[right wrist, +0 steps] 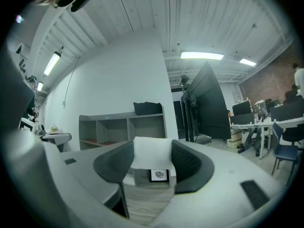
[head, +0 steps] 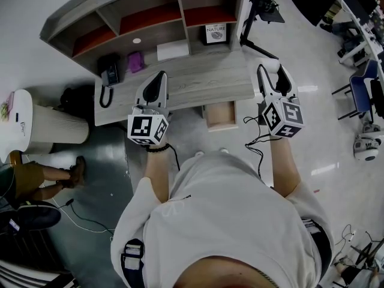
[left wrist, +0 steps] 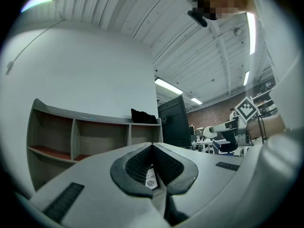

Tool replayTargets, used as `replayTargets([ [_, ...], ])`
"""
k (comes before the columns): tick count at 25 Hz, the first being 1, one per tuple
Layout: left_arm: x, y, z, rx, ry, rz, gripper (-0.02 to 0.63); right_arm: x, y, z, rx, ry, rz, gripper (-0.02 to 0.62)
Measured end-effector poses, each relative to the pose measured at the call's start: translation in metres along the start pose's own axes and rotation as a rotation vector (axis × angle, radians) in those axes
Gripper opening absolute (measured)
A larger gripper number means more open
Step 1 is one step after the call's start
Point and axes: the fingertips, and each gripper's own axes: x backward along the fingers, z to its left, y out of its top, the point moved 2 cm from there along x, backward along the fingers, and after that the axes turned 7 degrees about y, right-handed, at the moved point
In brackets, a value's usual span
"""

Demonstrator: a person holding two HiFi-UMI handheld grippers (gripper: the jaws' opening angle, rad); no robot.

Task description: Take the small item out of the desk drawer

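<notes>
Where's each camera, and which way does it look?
Head view: on the person's head, looking down at the desk; arms, left gripper and right gripper show.
Left gripper view: on that gripper, facing the shelf; shut jaws show.
Right gripper view: on that gripper, facing the shelf; jaws pinch a white item.
All share the framed picture.

My right gripper (right wrist: 152, 156) shell: smooth pale plastic, slight sheen. Pads (right wrist: 114, 163): dark, ribbed, matt. Small white item (right wrist: 152, 151) pinched in my jaws: matt, soft-looking, cloth or foam, can't tell. Desk (head: 198, 80): grey wood-grain, matt. Drawer (head: 220, 114): pale wood. Floor (head: 312, 71): glossy, reflective.
</notes>
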Motion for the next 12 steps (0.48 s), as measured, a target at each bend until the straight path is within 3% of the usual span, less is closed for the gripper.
replayTargets([
  [12,0.0009,-0.0048,-0.0003,0.004,-0.001,0.008,-0.002,-0.001,-0.0043,-0.0001,-0.007,0.001,0.006,0.249],
])
